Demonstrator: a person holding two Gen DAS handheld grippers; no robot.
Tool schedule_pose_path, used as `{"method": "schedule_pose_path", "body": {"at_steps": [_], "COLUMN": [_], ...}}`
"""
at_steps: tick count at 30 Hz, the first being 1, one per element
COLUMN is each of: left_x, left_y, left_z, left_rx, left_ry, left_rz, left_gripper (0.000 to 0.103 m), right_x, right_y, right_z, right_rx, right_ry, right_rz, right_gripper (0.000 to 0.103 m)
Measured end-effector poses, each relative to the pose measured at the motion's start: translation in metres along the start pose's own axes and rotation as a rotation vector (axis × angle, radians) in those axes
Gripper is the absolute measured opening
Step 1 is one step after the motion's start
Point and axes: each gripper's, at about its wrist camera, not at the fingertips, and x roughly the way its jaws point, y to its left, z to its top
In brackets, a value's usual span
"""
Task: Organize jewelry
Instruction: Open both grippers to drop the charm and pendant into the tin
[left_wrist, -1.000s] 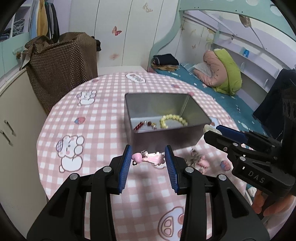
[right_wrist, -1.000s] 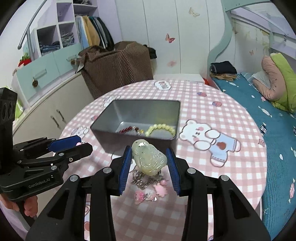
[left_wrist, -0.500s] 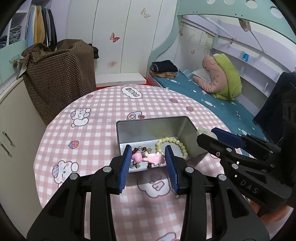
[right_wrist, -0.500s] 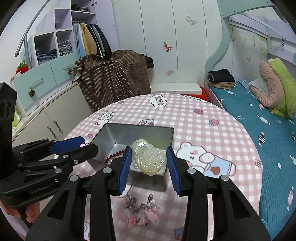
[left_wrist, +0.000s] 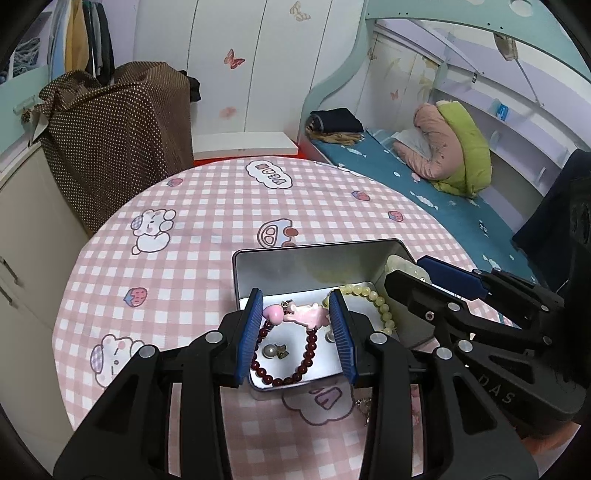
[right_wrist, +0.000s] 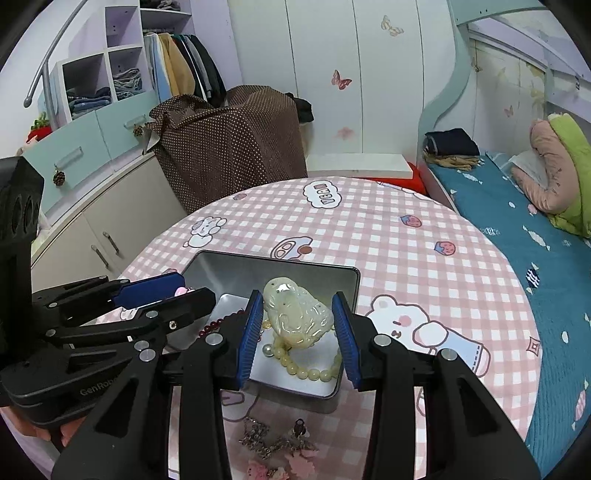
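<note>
Both charms hang over the tin, ready to drop.
Your left gripper (left_wrist: 295, 314) pinches the pink charm (left_wrist: 301, 315) above the metal tin (left_wrist: 314, 264) and its dark red bracelet (left_wrist: 299, 365); your right gripper (right_wrist: 297, 317) clamps the pale jade pendant (right_wrist: 295, 314) over the yellow bead bracelet (right_wrist: 306, 369), so releasing lands both inside.

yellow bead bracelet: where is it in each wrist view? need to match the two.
Left wrist view: the yellow bead bracelet lies in the right half of the metal tin, just right of the left gripper, partly hidden behind the right gripper.
Right wrist view: the bracelet is at lower centre, on the tin floor below the pale carved pendant held in the right gripper.
Shared landmark: the dark red bead bracelet beside it in the tin.
</note>
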Motion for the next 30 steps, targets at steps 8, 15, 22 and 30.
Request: {"method": "schedule_pose_path", "body": {"at_steps": [8, 15, 22, 30], "left_x": [0.004, 0.004, 0.000, -0.005], "left_y": [0.000, 0.003, 0.003, -0.005], "left_z": [0.001, -0.001, -0.001, -0.001], "left_rx": [-0.003, -0.010, -0.018, 0.001], "left_ry": [0.004, 0.012, 0.013, -0.001], "left_rz": [0.004, 0.008, 0.007, 0.000], "left_gripper": [0.038, 0.039, 0.044, 0.063], "right_x": [0.005, 0.006, -0.003, -0.009], "right_y": [0.000, 0.000, -0.005, -0.017], "right_z": [0.002, 0.001, 0.003, 0.002], "right_rx": [-0.009, -0.015, -0.006, 0.021], "right_ry": [0.015, 0.027, 0.003, -0.004], "right_rz": [0.000, 0.008, -0.032, -0.062], "right_gripper": [0.037, 0.038, 0.048, 0.054]}}
